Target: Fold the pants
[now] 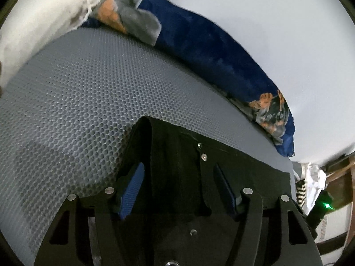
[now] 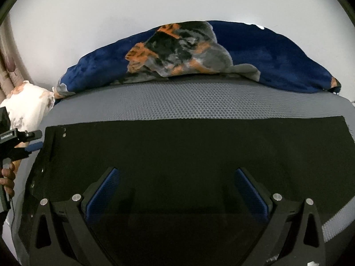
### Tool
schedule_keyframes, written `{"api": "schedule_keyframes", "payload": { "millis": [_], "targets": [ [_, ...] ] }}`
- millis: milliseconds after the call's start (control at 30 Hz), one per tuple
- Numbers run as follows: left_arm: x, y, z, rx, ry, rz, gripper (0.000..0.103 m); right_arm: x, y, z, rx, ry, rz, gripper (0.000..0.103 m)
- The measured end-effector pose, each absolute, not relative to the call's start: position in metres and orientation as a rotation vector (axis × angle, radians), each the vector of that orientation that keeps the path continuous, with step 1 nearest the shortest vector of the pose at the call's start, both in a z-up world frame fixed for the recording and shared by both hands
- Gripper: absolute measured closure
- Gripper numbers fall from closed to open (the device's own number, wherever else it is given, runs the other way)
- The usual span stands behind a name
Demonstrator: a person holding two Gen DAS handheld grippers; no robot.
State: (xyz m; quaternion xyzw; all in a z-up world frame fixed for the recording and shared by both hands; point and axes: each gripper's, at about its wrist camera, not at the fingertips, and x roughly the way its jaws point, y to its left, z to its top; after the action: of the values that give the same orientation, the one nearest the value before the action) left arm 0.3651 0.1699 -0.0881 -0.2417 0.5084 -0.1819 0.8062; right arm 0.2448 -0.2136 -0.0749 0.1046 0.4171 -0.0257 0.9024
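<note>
The black pants [image 2: 188,155] lie flat on a grey bed mat [image 2: 199,102] with a bumpy honeycomb top. In the right wrist view they fill the lower half, w/ a straight top edge running from 9 o'clock to 3 o'clock. The waist end is at 9 o'clock, where small silver buttons show.

The right tongs [image 2: 176,190] are spread wide, holding nothing. Both blue pads [image 2: 102,192] sit over the dark cloth (whether they touch it, I can't tell).

In the left wrist view, the pants [image 1: 177,161] come in from 5 o'clock & reach up to the middle. A fold of cloth stands up like a little ridge at the waist end, next to two silver buttons [image 1: 203,156]. The left tongs [image 1: 179,188] are also spread apart, not pinching anything. The ridge of cloth rises between the two pads, a bit closer to the left pad [image 1: 131,190].

The left tongs [image 2: 33,141] also show in the right wrist view at 9 o'clock, just beside the waist edge, w/ the person's hand [image 2: 7,177] on the handle below.

Behind the mat, at 12 o'clock, lies a fuzzy blue blanket [image 2: 266,55] w/ orange & grey patches. A white pillow [image 2: 28,108] w/ pale flowers sits at 9 o'clock. The wall [image 2: 155,4] behind is plain white.
</note>
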Motion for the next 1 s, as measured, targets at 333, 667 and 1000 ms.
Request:
{"api": "schedule_keyframes", "payload": {
  "millis": [333, 667, 1000],
  "targets": [
    [0.388, 0.160, -0.092, -0.529, 1.099, -0.520, 0.075, 0.268, -0.214, -0.078, 0.209, 0.859, -0.035, 0.000],
    [0.412, 0.152, -0.105, -0.577, 1.124, -0.563, 0.077, 0.290, -0.203, -0.083, 0.183, 0.875, 0.010, 0.000],
    [0.420, 0.138, -0.122, -0.573, 1.108, -0.539, 0.085, 0.314, -0.196, -0.084, 0.097, 0.920, 0.106, 0.000]
  ]
}}
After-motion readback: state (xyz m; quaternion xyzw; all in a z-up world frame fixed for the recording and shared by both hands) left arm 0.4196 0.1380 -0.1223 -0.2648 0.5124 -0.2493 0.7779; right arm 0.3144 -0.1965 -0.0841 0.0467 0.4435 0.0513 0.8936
